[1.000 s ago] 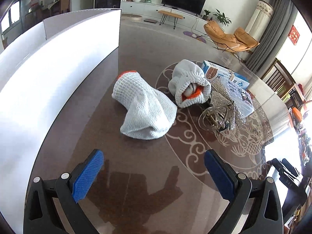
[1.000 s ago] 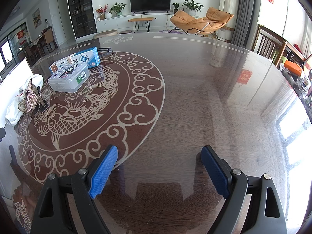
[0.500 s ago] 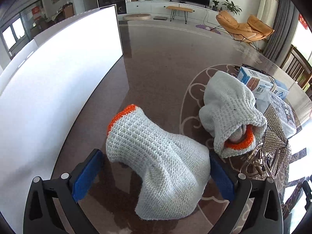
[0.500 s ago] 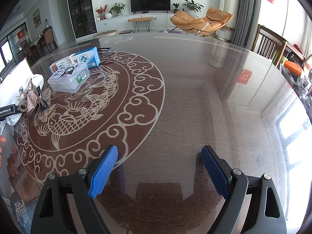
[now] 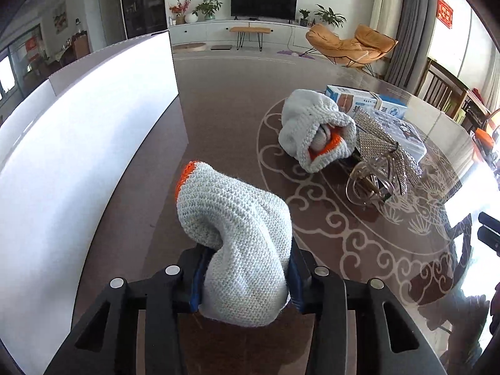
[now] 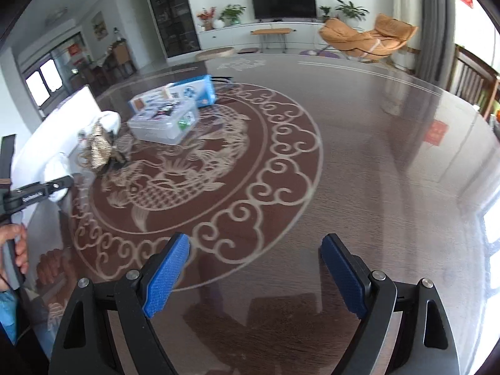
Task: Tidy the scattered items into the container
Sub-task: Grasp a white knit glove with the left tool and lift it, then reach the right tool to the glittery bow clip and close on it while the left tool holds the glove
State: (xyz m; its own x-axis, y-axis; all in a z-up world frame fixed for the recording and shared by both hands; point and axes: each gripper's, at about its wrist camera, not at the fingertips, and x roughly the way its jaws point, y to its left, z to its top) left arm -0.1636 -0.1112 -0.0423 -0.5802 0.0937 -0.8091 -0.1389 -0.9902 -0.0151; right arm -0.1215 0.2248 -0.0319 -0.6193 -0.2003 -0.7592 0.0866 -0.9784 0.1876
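Left wrist view: the knitted glove (image 5: 240, 243), grey-white with an orange cuff, stretches away from the camera, cuff end far and leaning left, lifted above the table (image 5: 218, 100). The left gripper (image 5: 245, 276) is clamped on its near end. The right gripper (image 6: 254, 276) stands apart, holding nothing.

Worktop (image 6: 359, 143): dark wood grain under a glossy, mirror-like finish. Gloves (image 5: 237, 228) (image 5: 315, 134) — coarse white knit cloth, matt, orange cuffs. Container wall (image 5: 78, 143): smooth, matt white board. Storage box (image 6: 164, 123) — clear glossy plastic. Carton (image 6: 190, 92): printed paper card. Hand-held gripper pads (image 6: 167, 276): textured blue rubber.
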